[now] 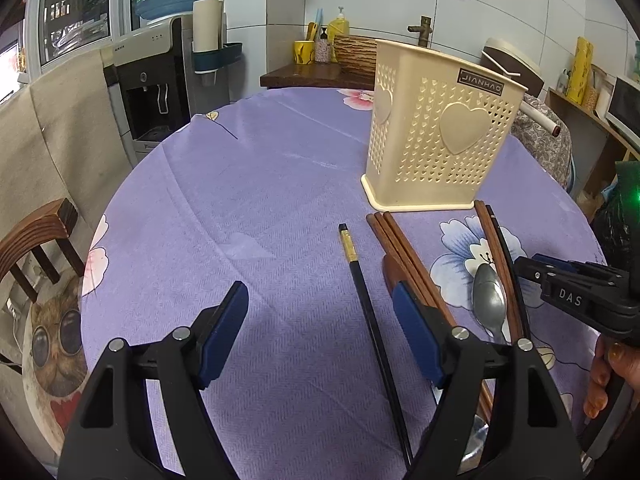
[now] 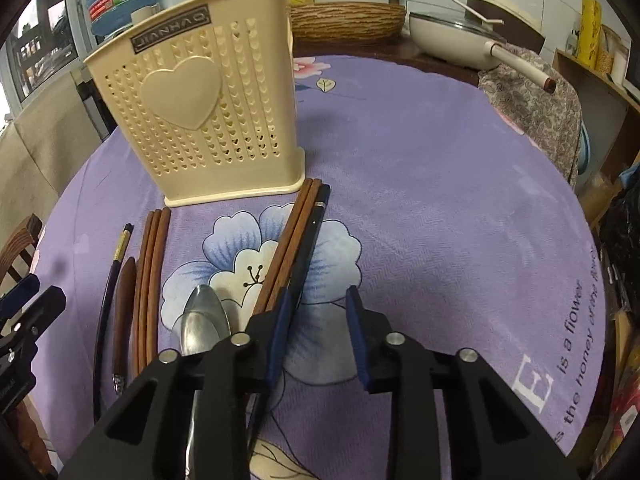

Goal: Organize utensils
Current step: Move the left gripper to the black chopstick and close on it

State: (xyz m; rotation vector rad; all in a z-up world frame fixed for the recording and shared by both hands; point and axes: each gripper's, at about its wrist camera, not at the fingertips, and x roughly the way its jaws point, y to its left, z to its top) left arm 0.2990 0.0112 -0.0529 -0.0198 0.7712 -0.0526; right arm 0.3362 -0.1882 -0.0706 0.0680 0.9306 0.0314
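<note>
A cream perforated utensil holder (image 1: 436, 136) stands upright on the purple tablecloth (image 1: 260, 200); it also shows in the right wrist view (image 2: 208, 96). Utensils lie in front of it: a black chopstick with a gold band (image 1: 360, 280), a bundle of brown chopsticks (image 1: 404, 252), a metal spoon (image 1: 489, 300), and brown and black chopsticks (image 1: 500, 256). My left gripper (image 1: 320, 320) is open and empty, with the black chopstick lying between its fingers. My right gripper (image 2: 318, 336) is open and empty above the black chopstick (image 2: 308, 248), right of the spoon (image 2: 204, 320).
A water dispenser (image 1: 156, 80) and a draped chair (image 1: 52, 240) stand at the left. A wooden counter with bottles and a basin (image 2: 348, 20) lies behind the table. A pan (image 2: 452, 36) and shelves (image 2: 600, 100) are at the right.
</note>
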